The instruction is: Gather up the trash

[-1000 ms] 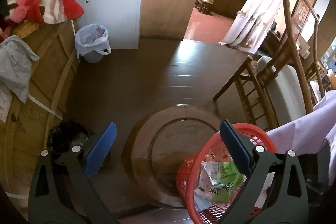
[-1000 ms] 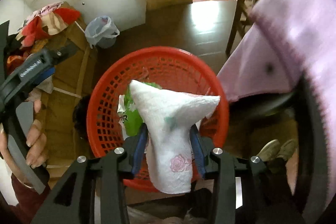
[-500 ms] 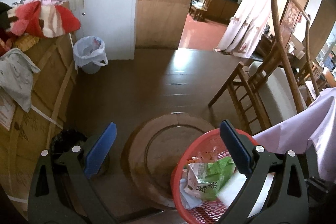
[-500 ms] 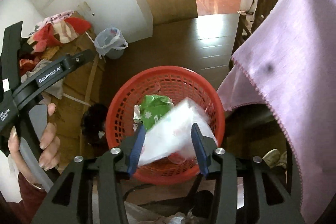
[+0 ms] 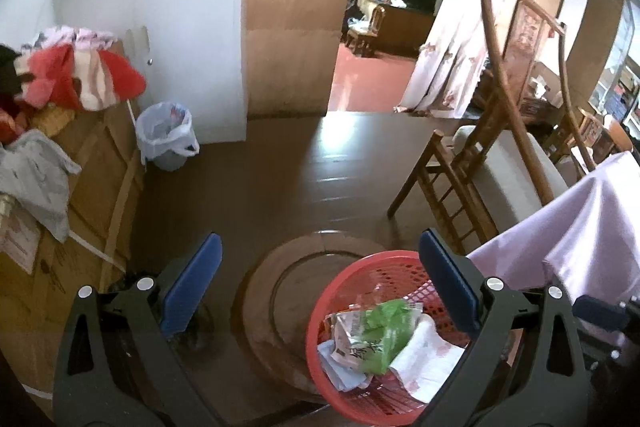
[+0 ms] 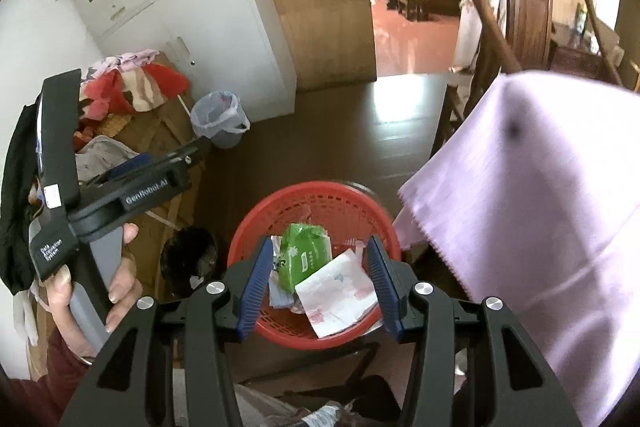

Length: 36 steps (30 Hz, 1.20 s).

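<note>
A red mesh basket stands on a round wooden stool. It holds a green packet, other wrappers and a white tissue with pink flowers. My right gripper hangs open above the basket, its blue pads apart and clear of the tissue lying below. Open too and holding nothing, my left gripper is left of and above the basket. A hand grips its handle in the right wrist view.
A bin lined with a white bag stands by the white cupboard. Cardboard boxes piled with clothes fill the left. A wooden chair and a lilac cloth crowd the right.
The white tissue left the right gripper's pads and dropped into the basket. Both grippers rose, so the basket looks smaller and lower in both views.
</note>
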Motion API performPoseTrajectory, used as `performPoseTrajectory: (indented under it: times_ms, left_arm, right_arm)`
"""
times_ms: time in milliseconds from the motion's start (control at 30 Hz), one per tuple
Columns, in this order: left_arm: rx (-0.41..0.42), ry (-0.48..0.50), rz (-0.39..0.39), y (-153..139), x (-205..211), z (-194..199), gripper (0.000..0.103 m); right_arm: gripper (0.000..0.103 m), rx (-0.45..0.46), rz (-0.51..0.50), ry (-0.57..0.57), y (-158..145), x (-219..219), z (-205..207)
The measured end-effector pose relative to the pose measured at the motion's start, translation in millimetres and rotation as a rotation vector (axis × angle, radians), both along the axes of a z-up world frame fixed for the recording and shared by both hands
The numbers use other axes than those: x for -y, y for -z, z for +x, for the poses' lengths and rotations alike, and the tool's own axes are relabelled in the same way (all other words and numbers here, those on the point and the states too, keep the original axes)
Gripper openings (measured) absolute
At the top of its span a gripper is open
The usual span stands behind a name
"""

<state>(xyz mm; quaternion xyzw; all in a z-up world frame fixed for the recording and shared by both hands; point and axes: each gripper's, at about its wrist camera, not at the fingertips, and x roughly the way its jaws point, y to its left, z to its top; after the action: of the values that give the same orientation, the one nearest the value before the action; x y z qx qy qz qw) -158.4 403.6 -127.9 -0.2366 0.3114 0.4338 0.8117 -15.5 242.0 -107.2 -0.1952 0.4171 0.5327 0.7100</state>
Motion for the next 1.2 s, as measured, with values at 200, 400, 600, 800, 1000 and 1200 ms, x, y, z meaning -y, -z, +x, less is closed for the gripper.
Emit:
performPoseTrajectory:
  times_ms: [200, 400, 600, 800, 1000, 1200]
  left_arm:
    - [-0.003, 0.03, 0.096, -38.1, 35.8, 4.3, 0.095]
    - [-0.007, 0.05, 0.166, -69.5, 78.1, -0.2, 0.095]
    - [-0.037, 0.064, 0.253, -95.8, 126.1, -10.9, 0.096]
    - [-0.068, 0.08, 0.296, -106.8, 165.2, -27.7, 0.096]
    - [-0.077, 0.114, 0.233, -92.6, 173.2, -37.6, 0.096]
    - [-0.126, 0.107, 0.212, -68.0, 161.9, -33.4, 0.096]
  right_arm:
    - [0.048, -0.007, 0.1, 0.033, -28.1, 34.3, 2.3]
    - [0.048, 0.0, 0.201, 0.044, -48.8, 77.1, -7.3]
    - [0.048, 0.009, 0.298, 0.051, -69.2, 120.8, -14.3]
    - [0.048, 0.016, 0.379, 0.056, -92.1, 152.4, -18.4]
    - [0.06, 0.043, 0.342, 0.081, -86.4, 164.2, -26.0]
    - [0.064, -0.026, 0.233, 0.159, -48.2, 149.7, -19.3]
